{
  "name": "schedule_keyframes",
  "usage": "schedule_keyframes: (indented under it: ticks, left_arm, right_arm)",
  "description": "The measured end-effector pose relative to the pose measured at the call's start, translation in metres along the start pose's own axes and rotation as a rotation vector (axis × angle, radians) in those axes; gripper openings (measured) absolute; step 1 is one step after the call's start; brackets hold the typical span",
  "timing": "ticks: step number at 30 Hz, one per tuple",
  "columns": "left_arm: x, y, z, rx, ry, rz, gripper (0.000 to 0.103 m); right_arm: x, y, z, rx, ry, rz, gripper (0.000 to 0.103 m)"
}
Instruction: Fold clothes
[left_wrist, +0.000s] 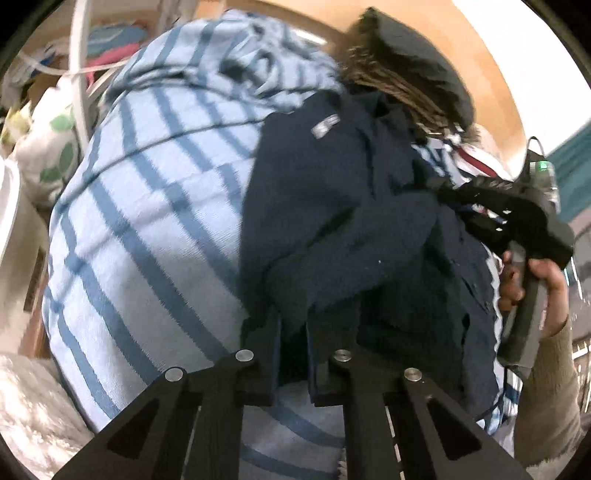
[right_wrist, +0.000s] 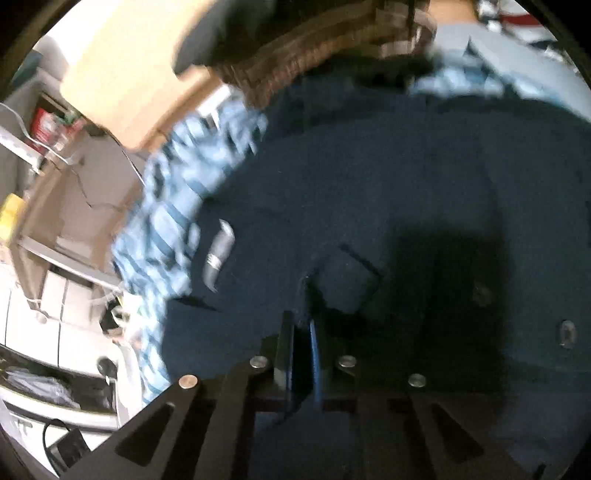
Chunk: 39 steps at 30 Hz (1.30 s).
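A navy garment (left_wrist: 332, 206) with a small grey label (left_wrist: 325, 125) lies bunched on a light blue striped blanket (left_wrist: 147, 206). My left gripper (left_wrist: 295, 325) is shut on the garment's near edge, and cloth drapes over both fingers. In the left wrist view my right gripper (left_wrist: 434, 182) reaches into the garment's far right side, its handle held by a person's hand (left_wrist: 546, 280). The right wrist view is blurred. There the navy garment (right_wrist: 369, 184) fills most of the frame, and my right gripper (right_wrist: 303, 317) is shut on a raised fold of it. The label (right_wrist: 219, 254) lies to the left.
A dark and brown-striped heap of clothes (left_wrist: 406, 66) lies beyond the garment on a wooden surface (left_wrist: 480, 55). A white rack (left_wrist: 79, 55) and a leaf-print bag (left_wrist: 55, 155) stand at the left. A cardboard box (right_wrist: 129, 74) and white cabinets (right_wrist: 55, 302) lie past the blanket's (right_wrist: 166, 221) edge.
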<state>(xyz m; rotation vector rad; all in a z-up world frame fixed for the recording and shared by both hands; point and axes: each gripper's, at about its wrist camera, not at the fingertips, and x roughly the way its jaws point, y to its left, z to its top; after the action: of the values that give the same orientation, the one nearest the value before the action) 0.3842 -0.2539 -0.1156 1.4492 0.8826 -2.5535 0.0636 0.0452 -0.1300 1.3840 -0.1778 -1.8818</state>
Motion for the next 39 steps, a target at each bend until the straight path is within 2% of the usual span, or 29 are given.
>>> schedule_keyframes:
  ticks: [3, 5, 8, 9, 10, 11, 12, 14, 16, 18, 20, 22, 24, 27, 28, 29, 31, 32, 34, 36, 37, 39]
  left_arm:
    - [-0.006, -0.002, 0.003, 0.045, 0.02, -0.039, 0.011]
    - [-0.003, -0.006, 0.007, 0.07, 0.041, -0.044, 0.011]
    - [0.006, -0.009, 0.016, 0.08, 0.057, -0.021, 0.011]
    - [0.008, -0.01, 0.018, 0.073, 0.056, -0.01, 0.011]
    - [0.009, -0.007, 0.021, 0.052, 0.05, -0.009, 0.011]
    - [0.01, -0.004, 0.023, 0.031, 0.043, -0.009, 0.011]
    - [0.012, -0.002, 0.026, 0.01, 0.036, -0.008, 0.011]
    - [0.014, 0.006, 0.029, -0.034, 0.034, -0.031, 0.01]
    - [0.017, 0.014, 0.03, -0.072, 0.041, -0.051, 0.01]
    - [0.023, 0.019, 0.028, -0.088, 0.064, -0.05, 0.011]
    - [0.028, 0.023, 0.024, -0.103, 0.087, -0.054, 0.011]
    - [0.031, 0.027, 0.02, -0.126, 0.101, -0.071, 0.01]
    - [0.032, 0.031, 0.016, -0.158, 0.107, -0.097, 0.01]
    - [0.021, 0.034, 0.01, -0.191, 0.108, -0.191, 0.01]
    - [0.016, 0.034, 0.009, -0.178, 0.104, -0.187, 0.011]
    - [0.011, 0.033, 0.007, -0.163, 0.1, -0.182, 0.011]
    - [0.005, 0.026, 0.004, -0.068, 0.098, -0.091, 0.011]
    - [0.004, 0.022, 0.001, -0.026, 0.107, -0.071, 0.011]
    - [0.008, 0.017, -0.005, 0.009, 0.142, -0.078, 0.011]
    - [0.016, 0.014, -0.009, 0.013, 0.161, -0.046, 0.011]
    - [0.019, 0.014, -0.01, 0.01, 0.162, -0.026, 0.011]
    - [0.023, 0.016, -0.012, -0.03, 0.162, -0.016, 0.011]
  right_arm:
    - [-0.052, 0.01, -0.003, 0.014, -0.116, 0.056, 0.009]
    - [-0.078, 0.023, -0.003, -0.018, -0.161, 0.061, 0.009]
    - [-0.098, 0.052, 0.01, -0.097, -0.166, -0.003, 0.012]
    - [-0.098, 0.061, 0.017, -0.127, -0.185, -0.013, 0.018]
    - [-0.095, 0.067, 0.023, -0.153, -0.206, -0.012, 0.031]
    - [-0.091, 0.068, 0.027, -0.16, -0.216, -0.014, 0.066]
    - [-0.083, 0.068, 0.03, -0.144, -0.206, -0.026, 0.073]
    - [-0.065, 0.067, 0.03, -0.116, -0.119, 0.005, 0.067]
    - [-0.047, 0.063, 0.012, -0.125, 0.01, 0.081, 0.067]
    - [-0.029, 0.059, -0.019, -0.186, 0.147, 0.129, 0.066]
    - [-0.015, 0.05, -0.05, -0.215, 0.253, 0.141, 0.065]
    - [0.0, 0.039, -0.082, -0.204, 0.375, 0.195, 0.063]
    - [0.015, 0.033, -0.104, -0.179, 0.453, 0.26, 0.062]
    - [0.021, 0.044, -0.123, -0.239, 0.46, 0.317, 0.062]
    - [0.02, 0.052, -0.126, -0.288, 0.452, 0.327, 0.062]
    - [0.018, 0.06, -0.13, -0.341, 0.45, 0.339, 0.062]
    - [0.018, 0.076, -0.138, -0.437, 0.465, 0.357, 0.062]
    - [0.019, 0.08, -0.141, -0.463, 0.471, 0.354, 0.062]
    - [0.024, 0.088, -0.15, -0.525, 0.488, 0.314, 0.062]
    - [0.03, 0.095, -0.161, -0.595, 0.499, 0.259, 0.06]
    - [0.033, 0.098, -0.167, -0.631, 0.495, 0.231, 0.056]
    - [0.038, 0.102, -0.172, -0.683, 0.46, 0.125, 0.025]
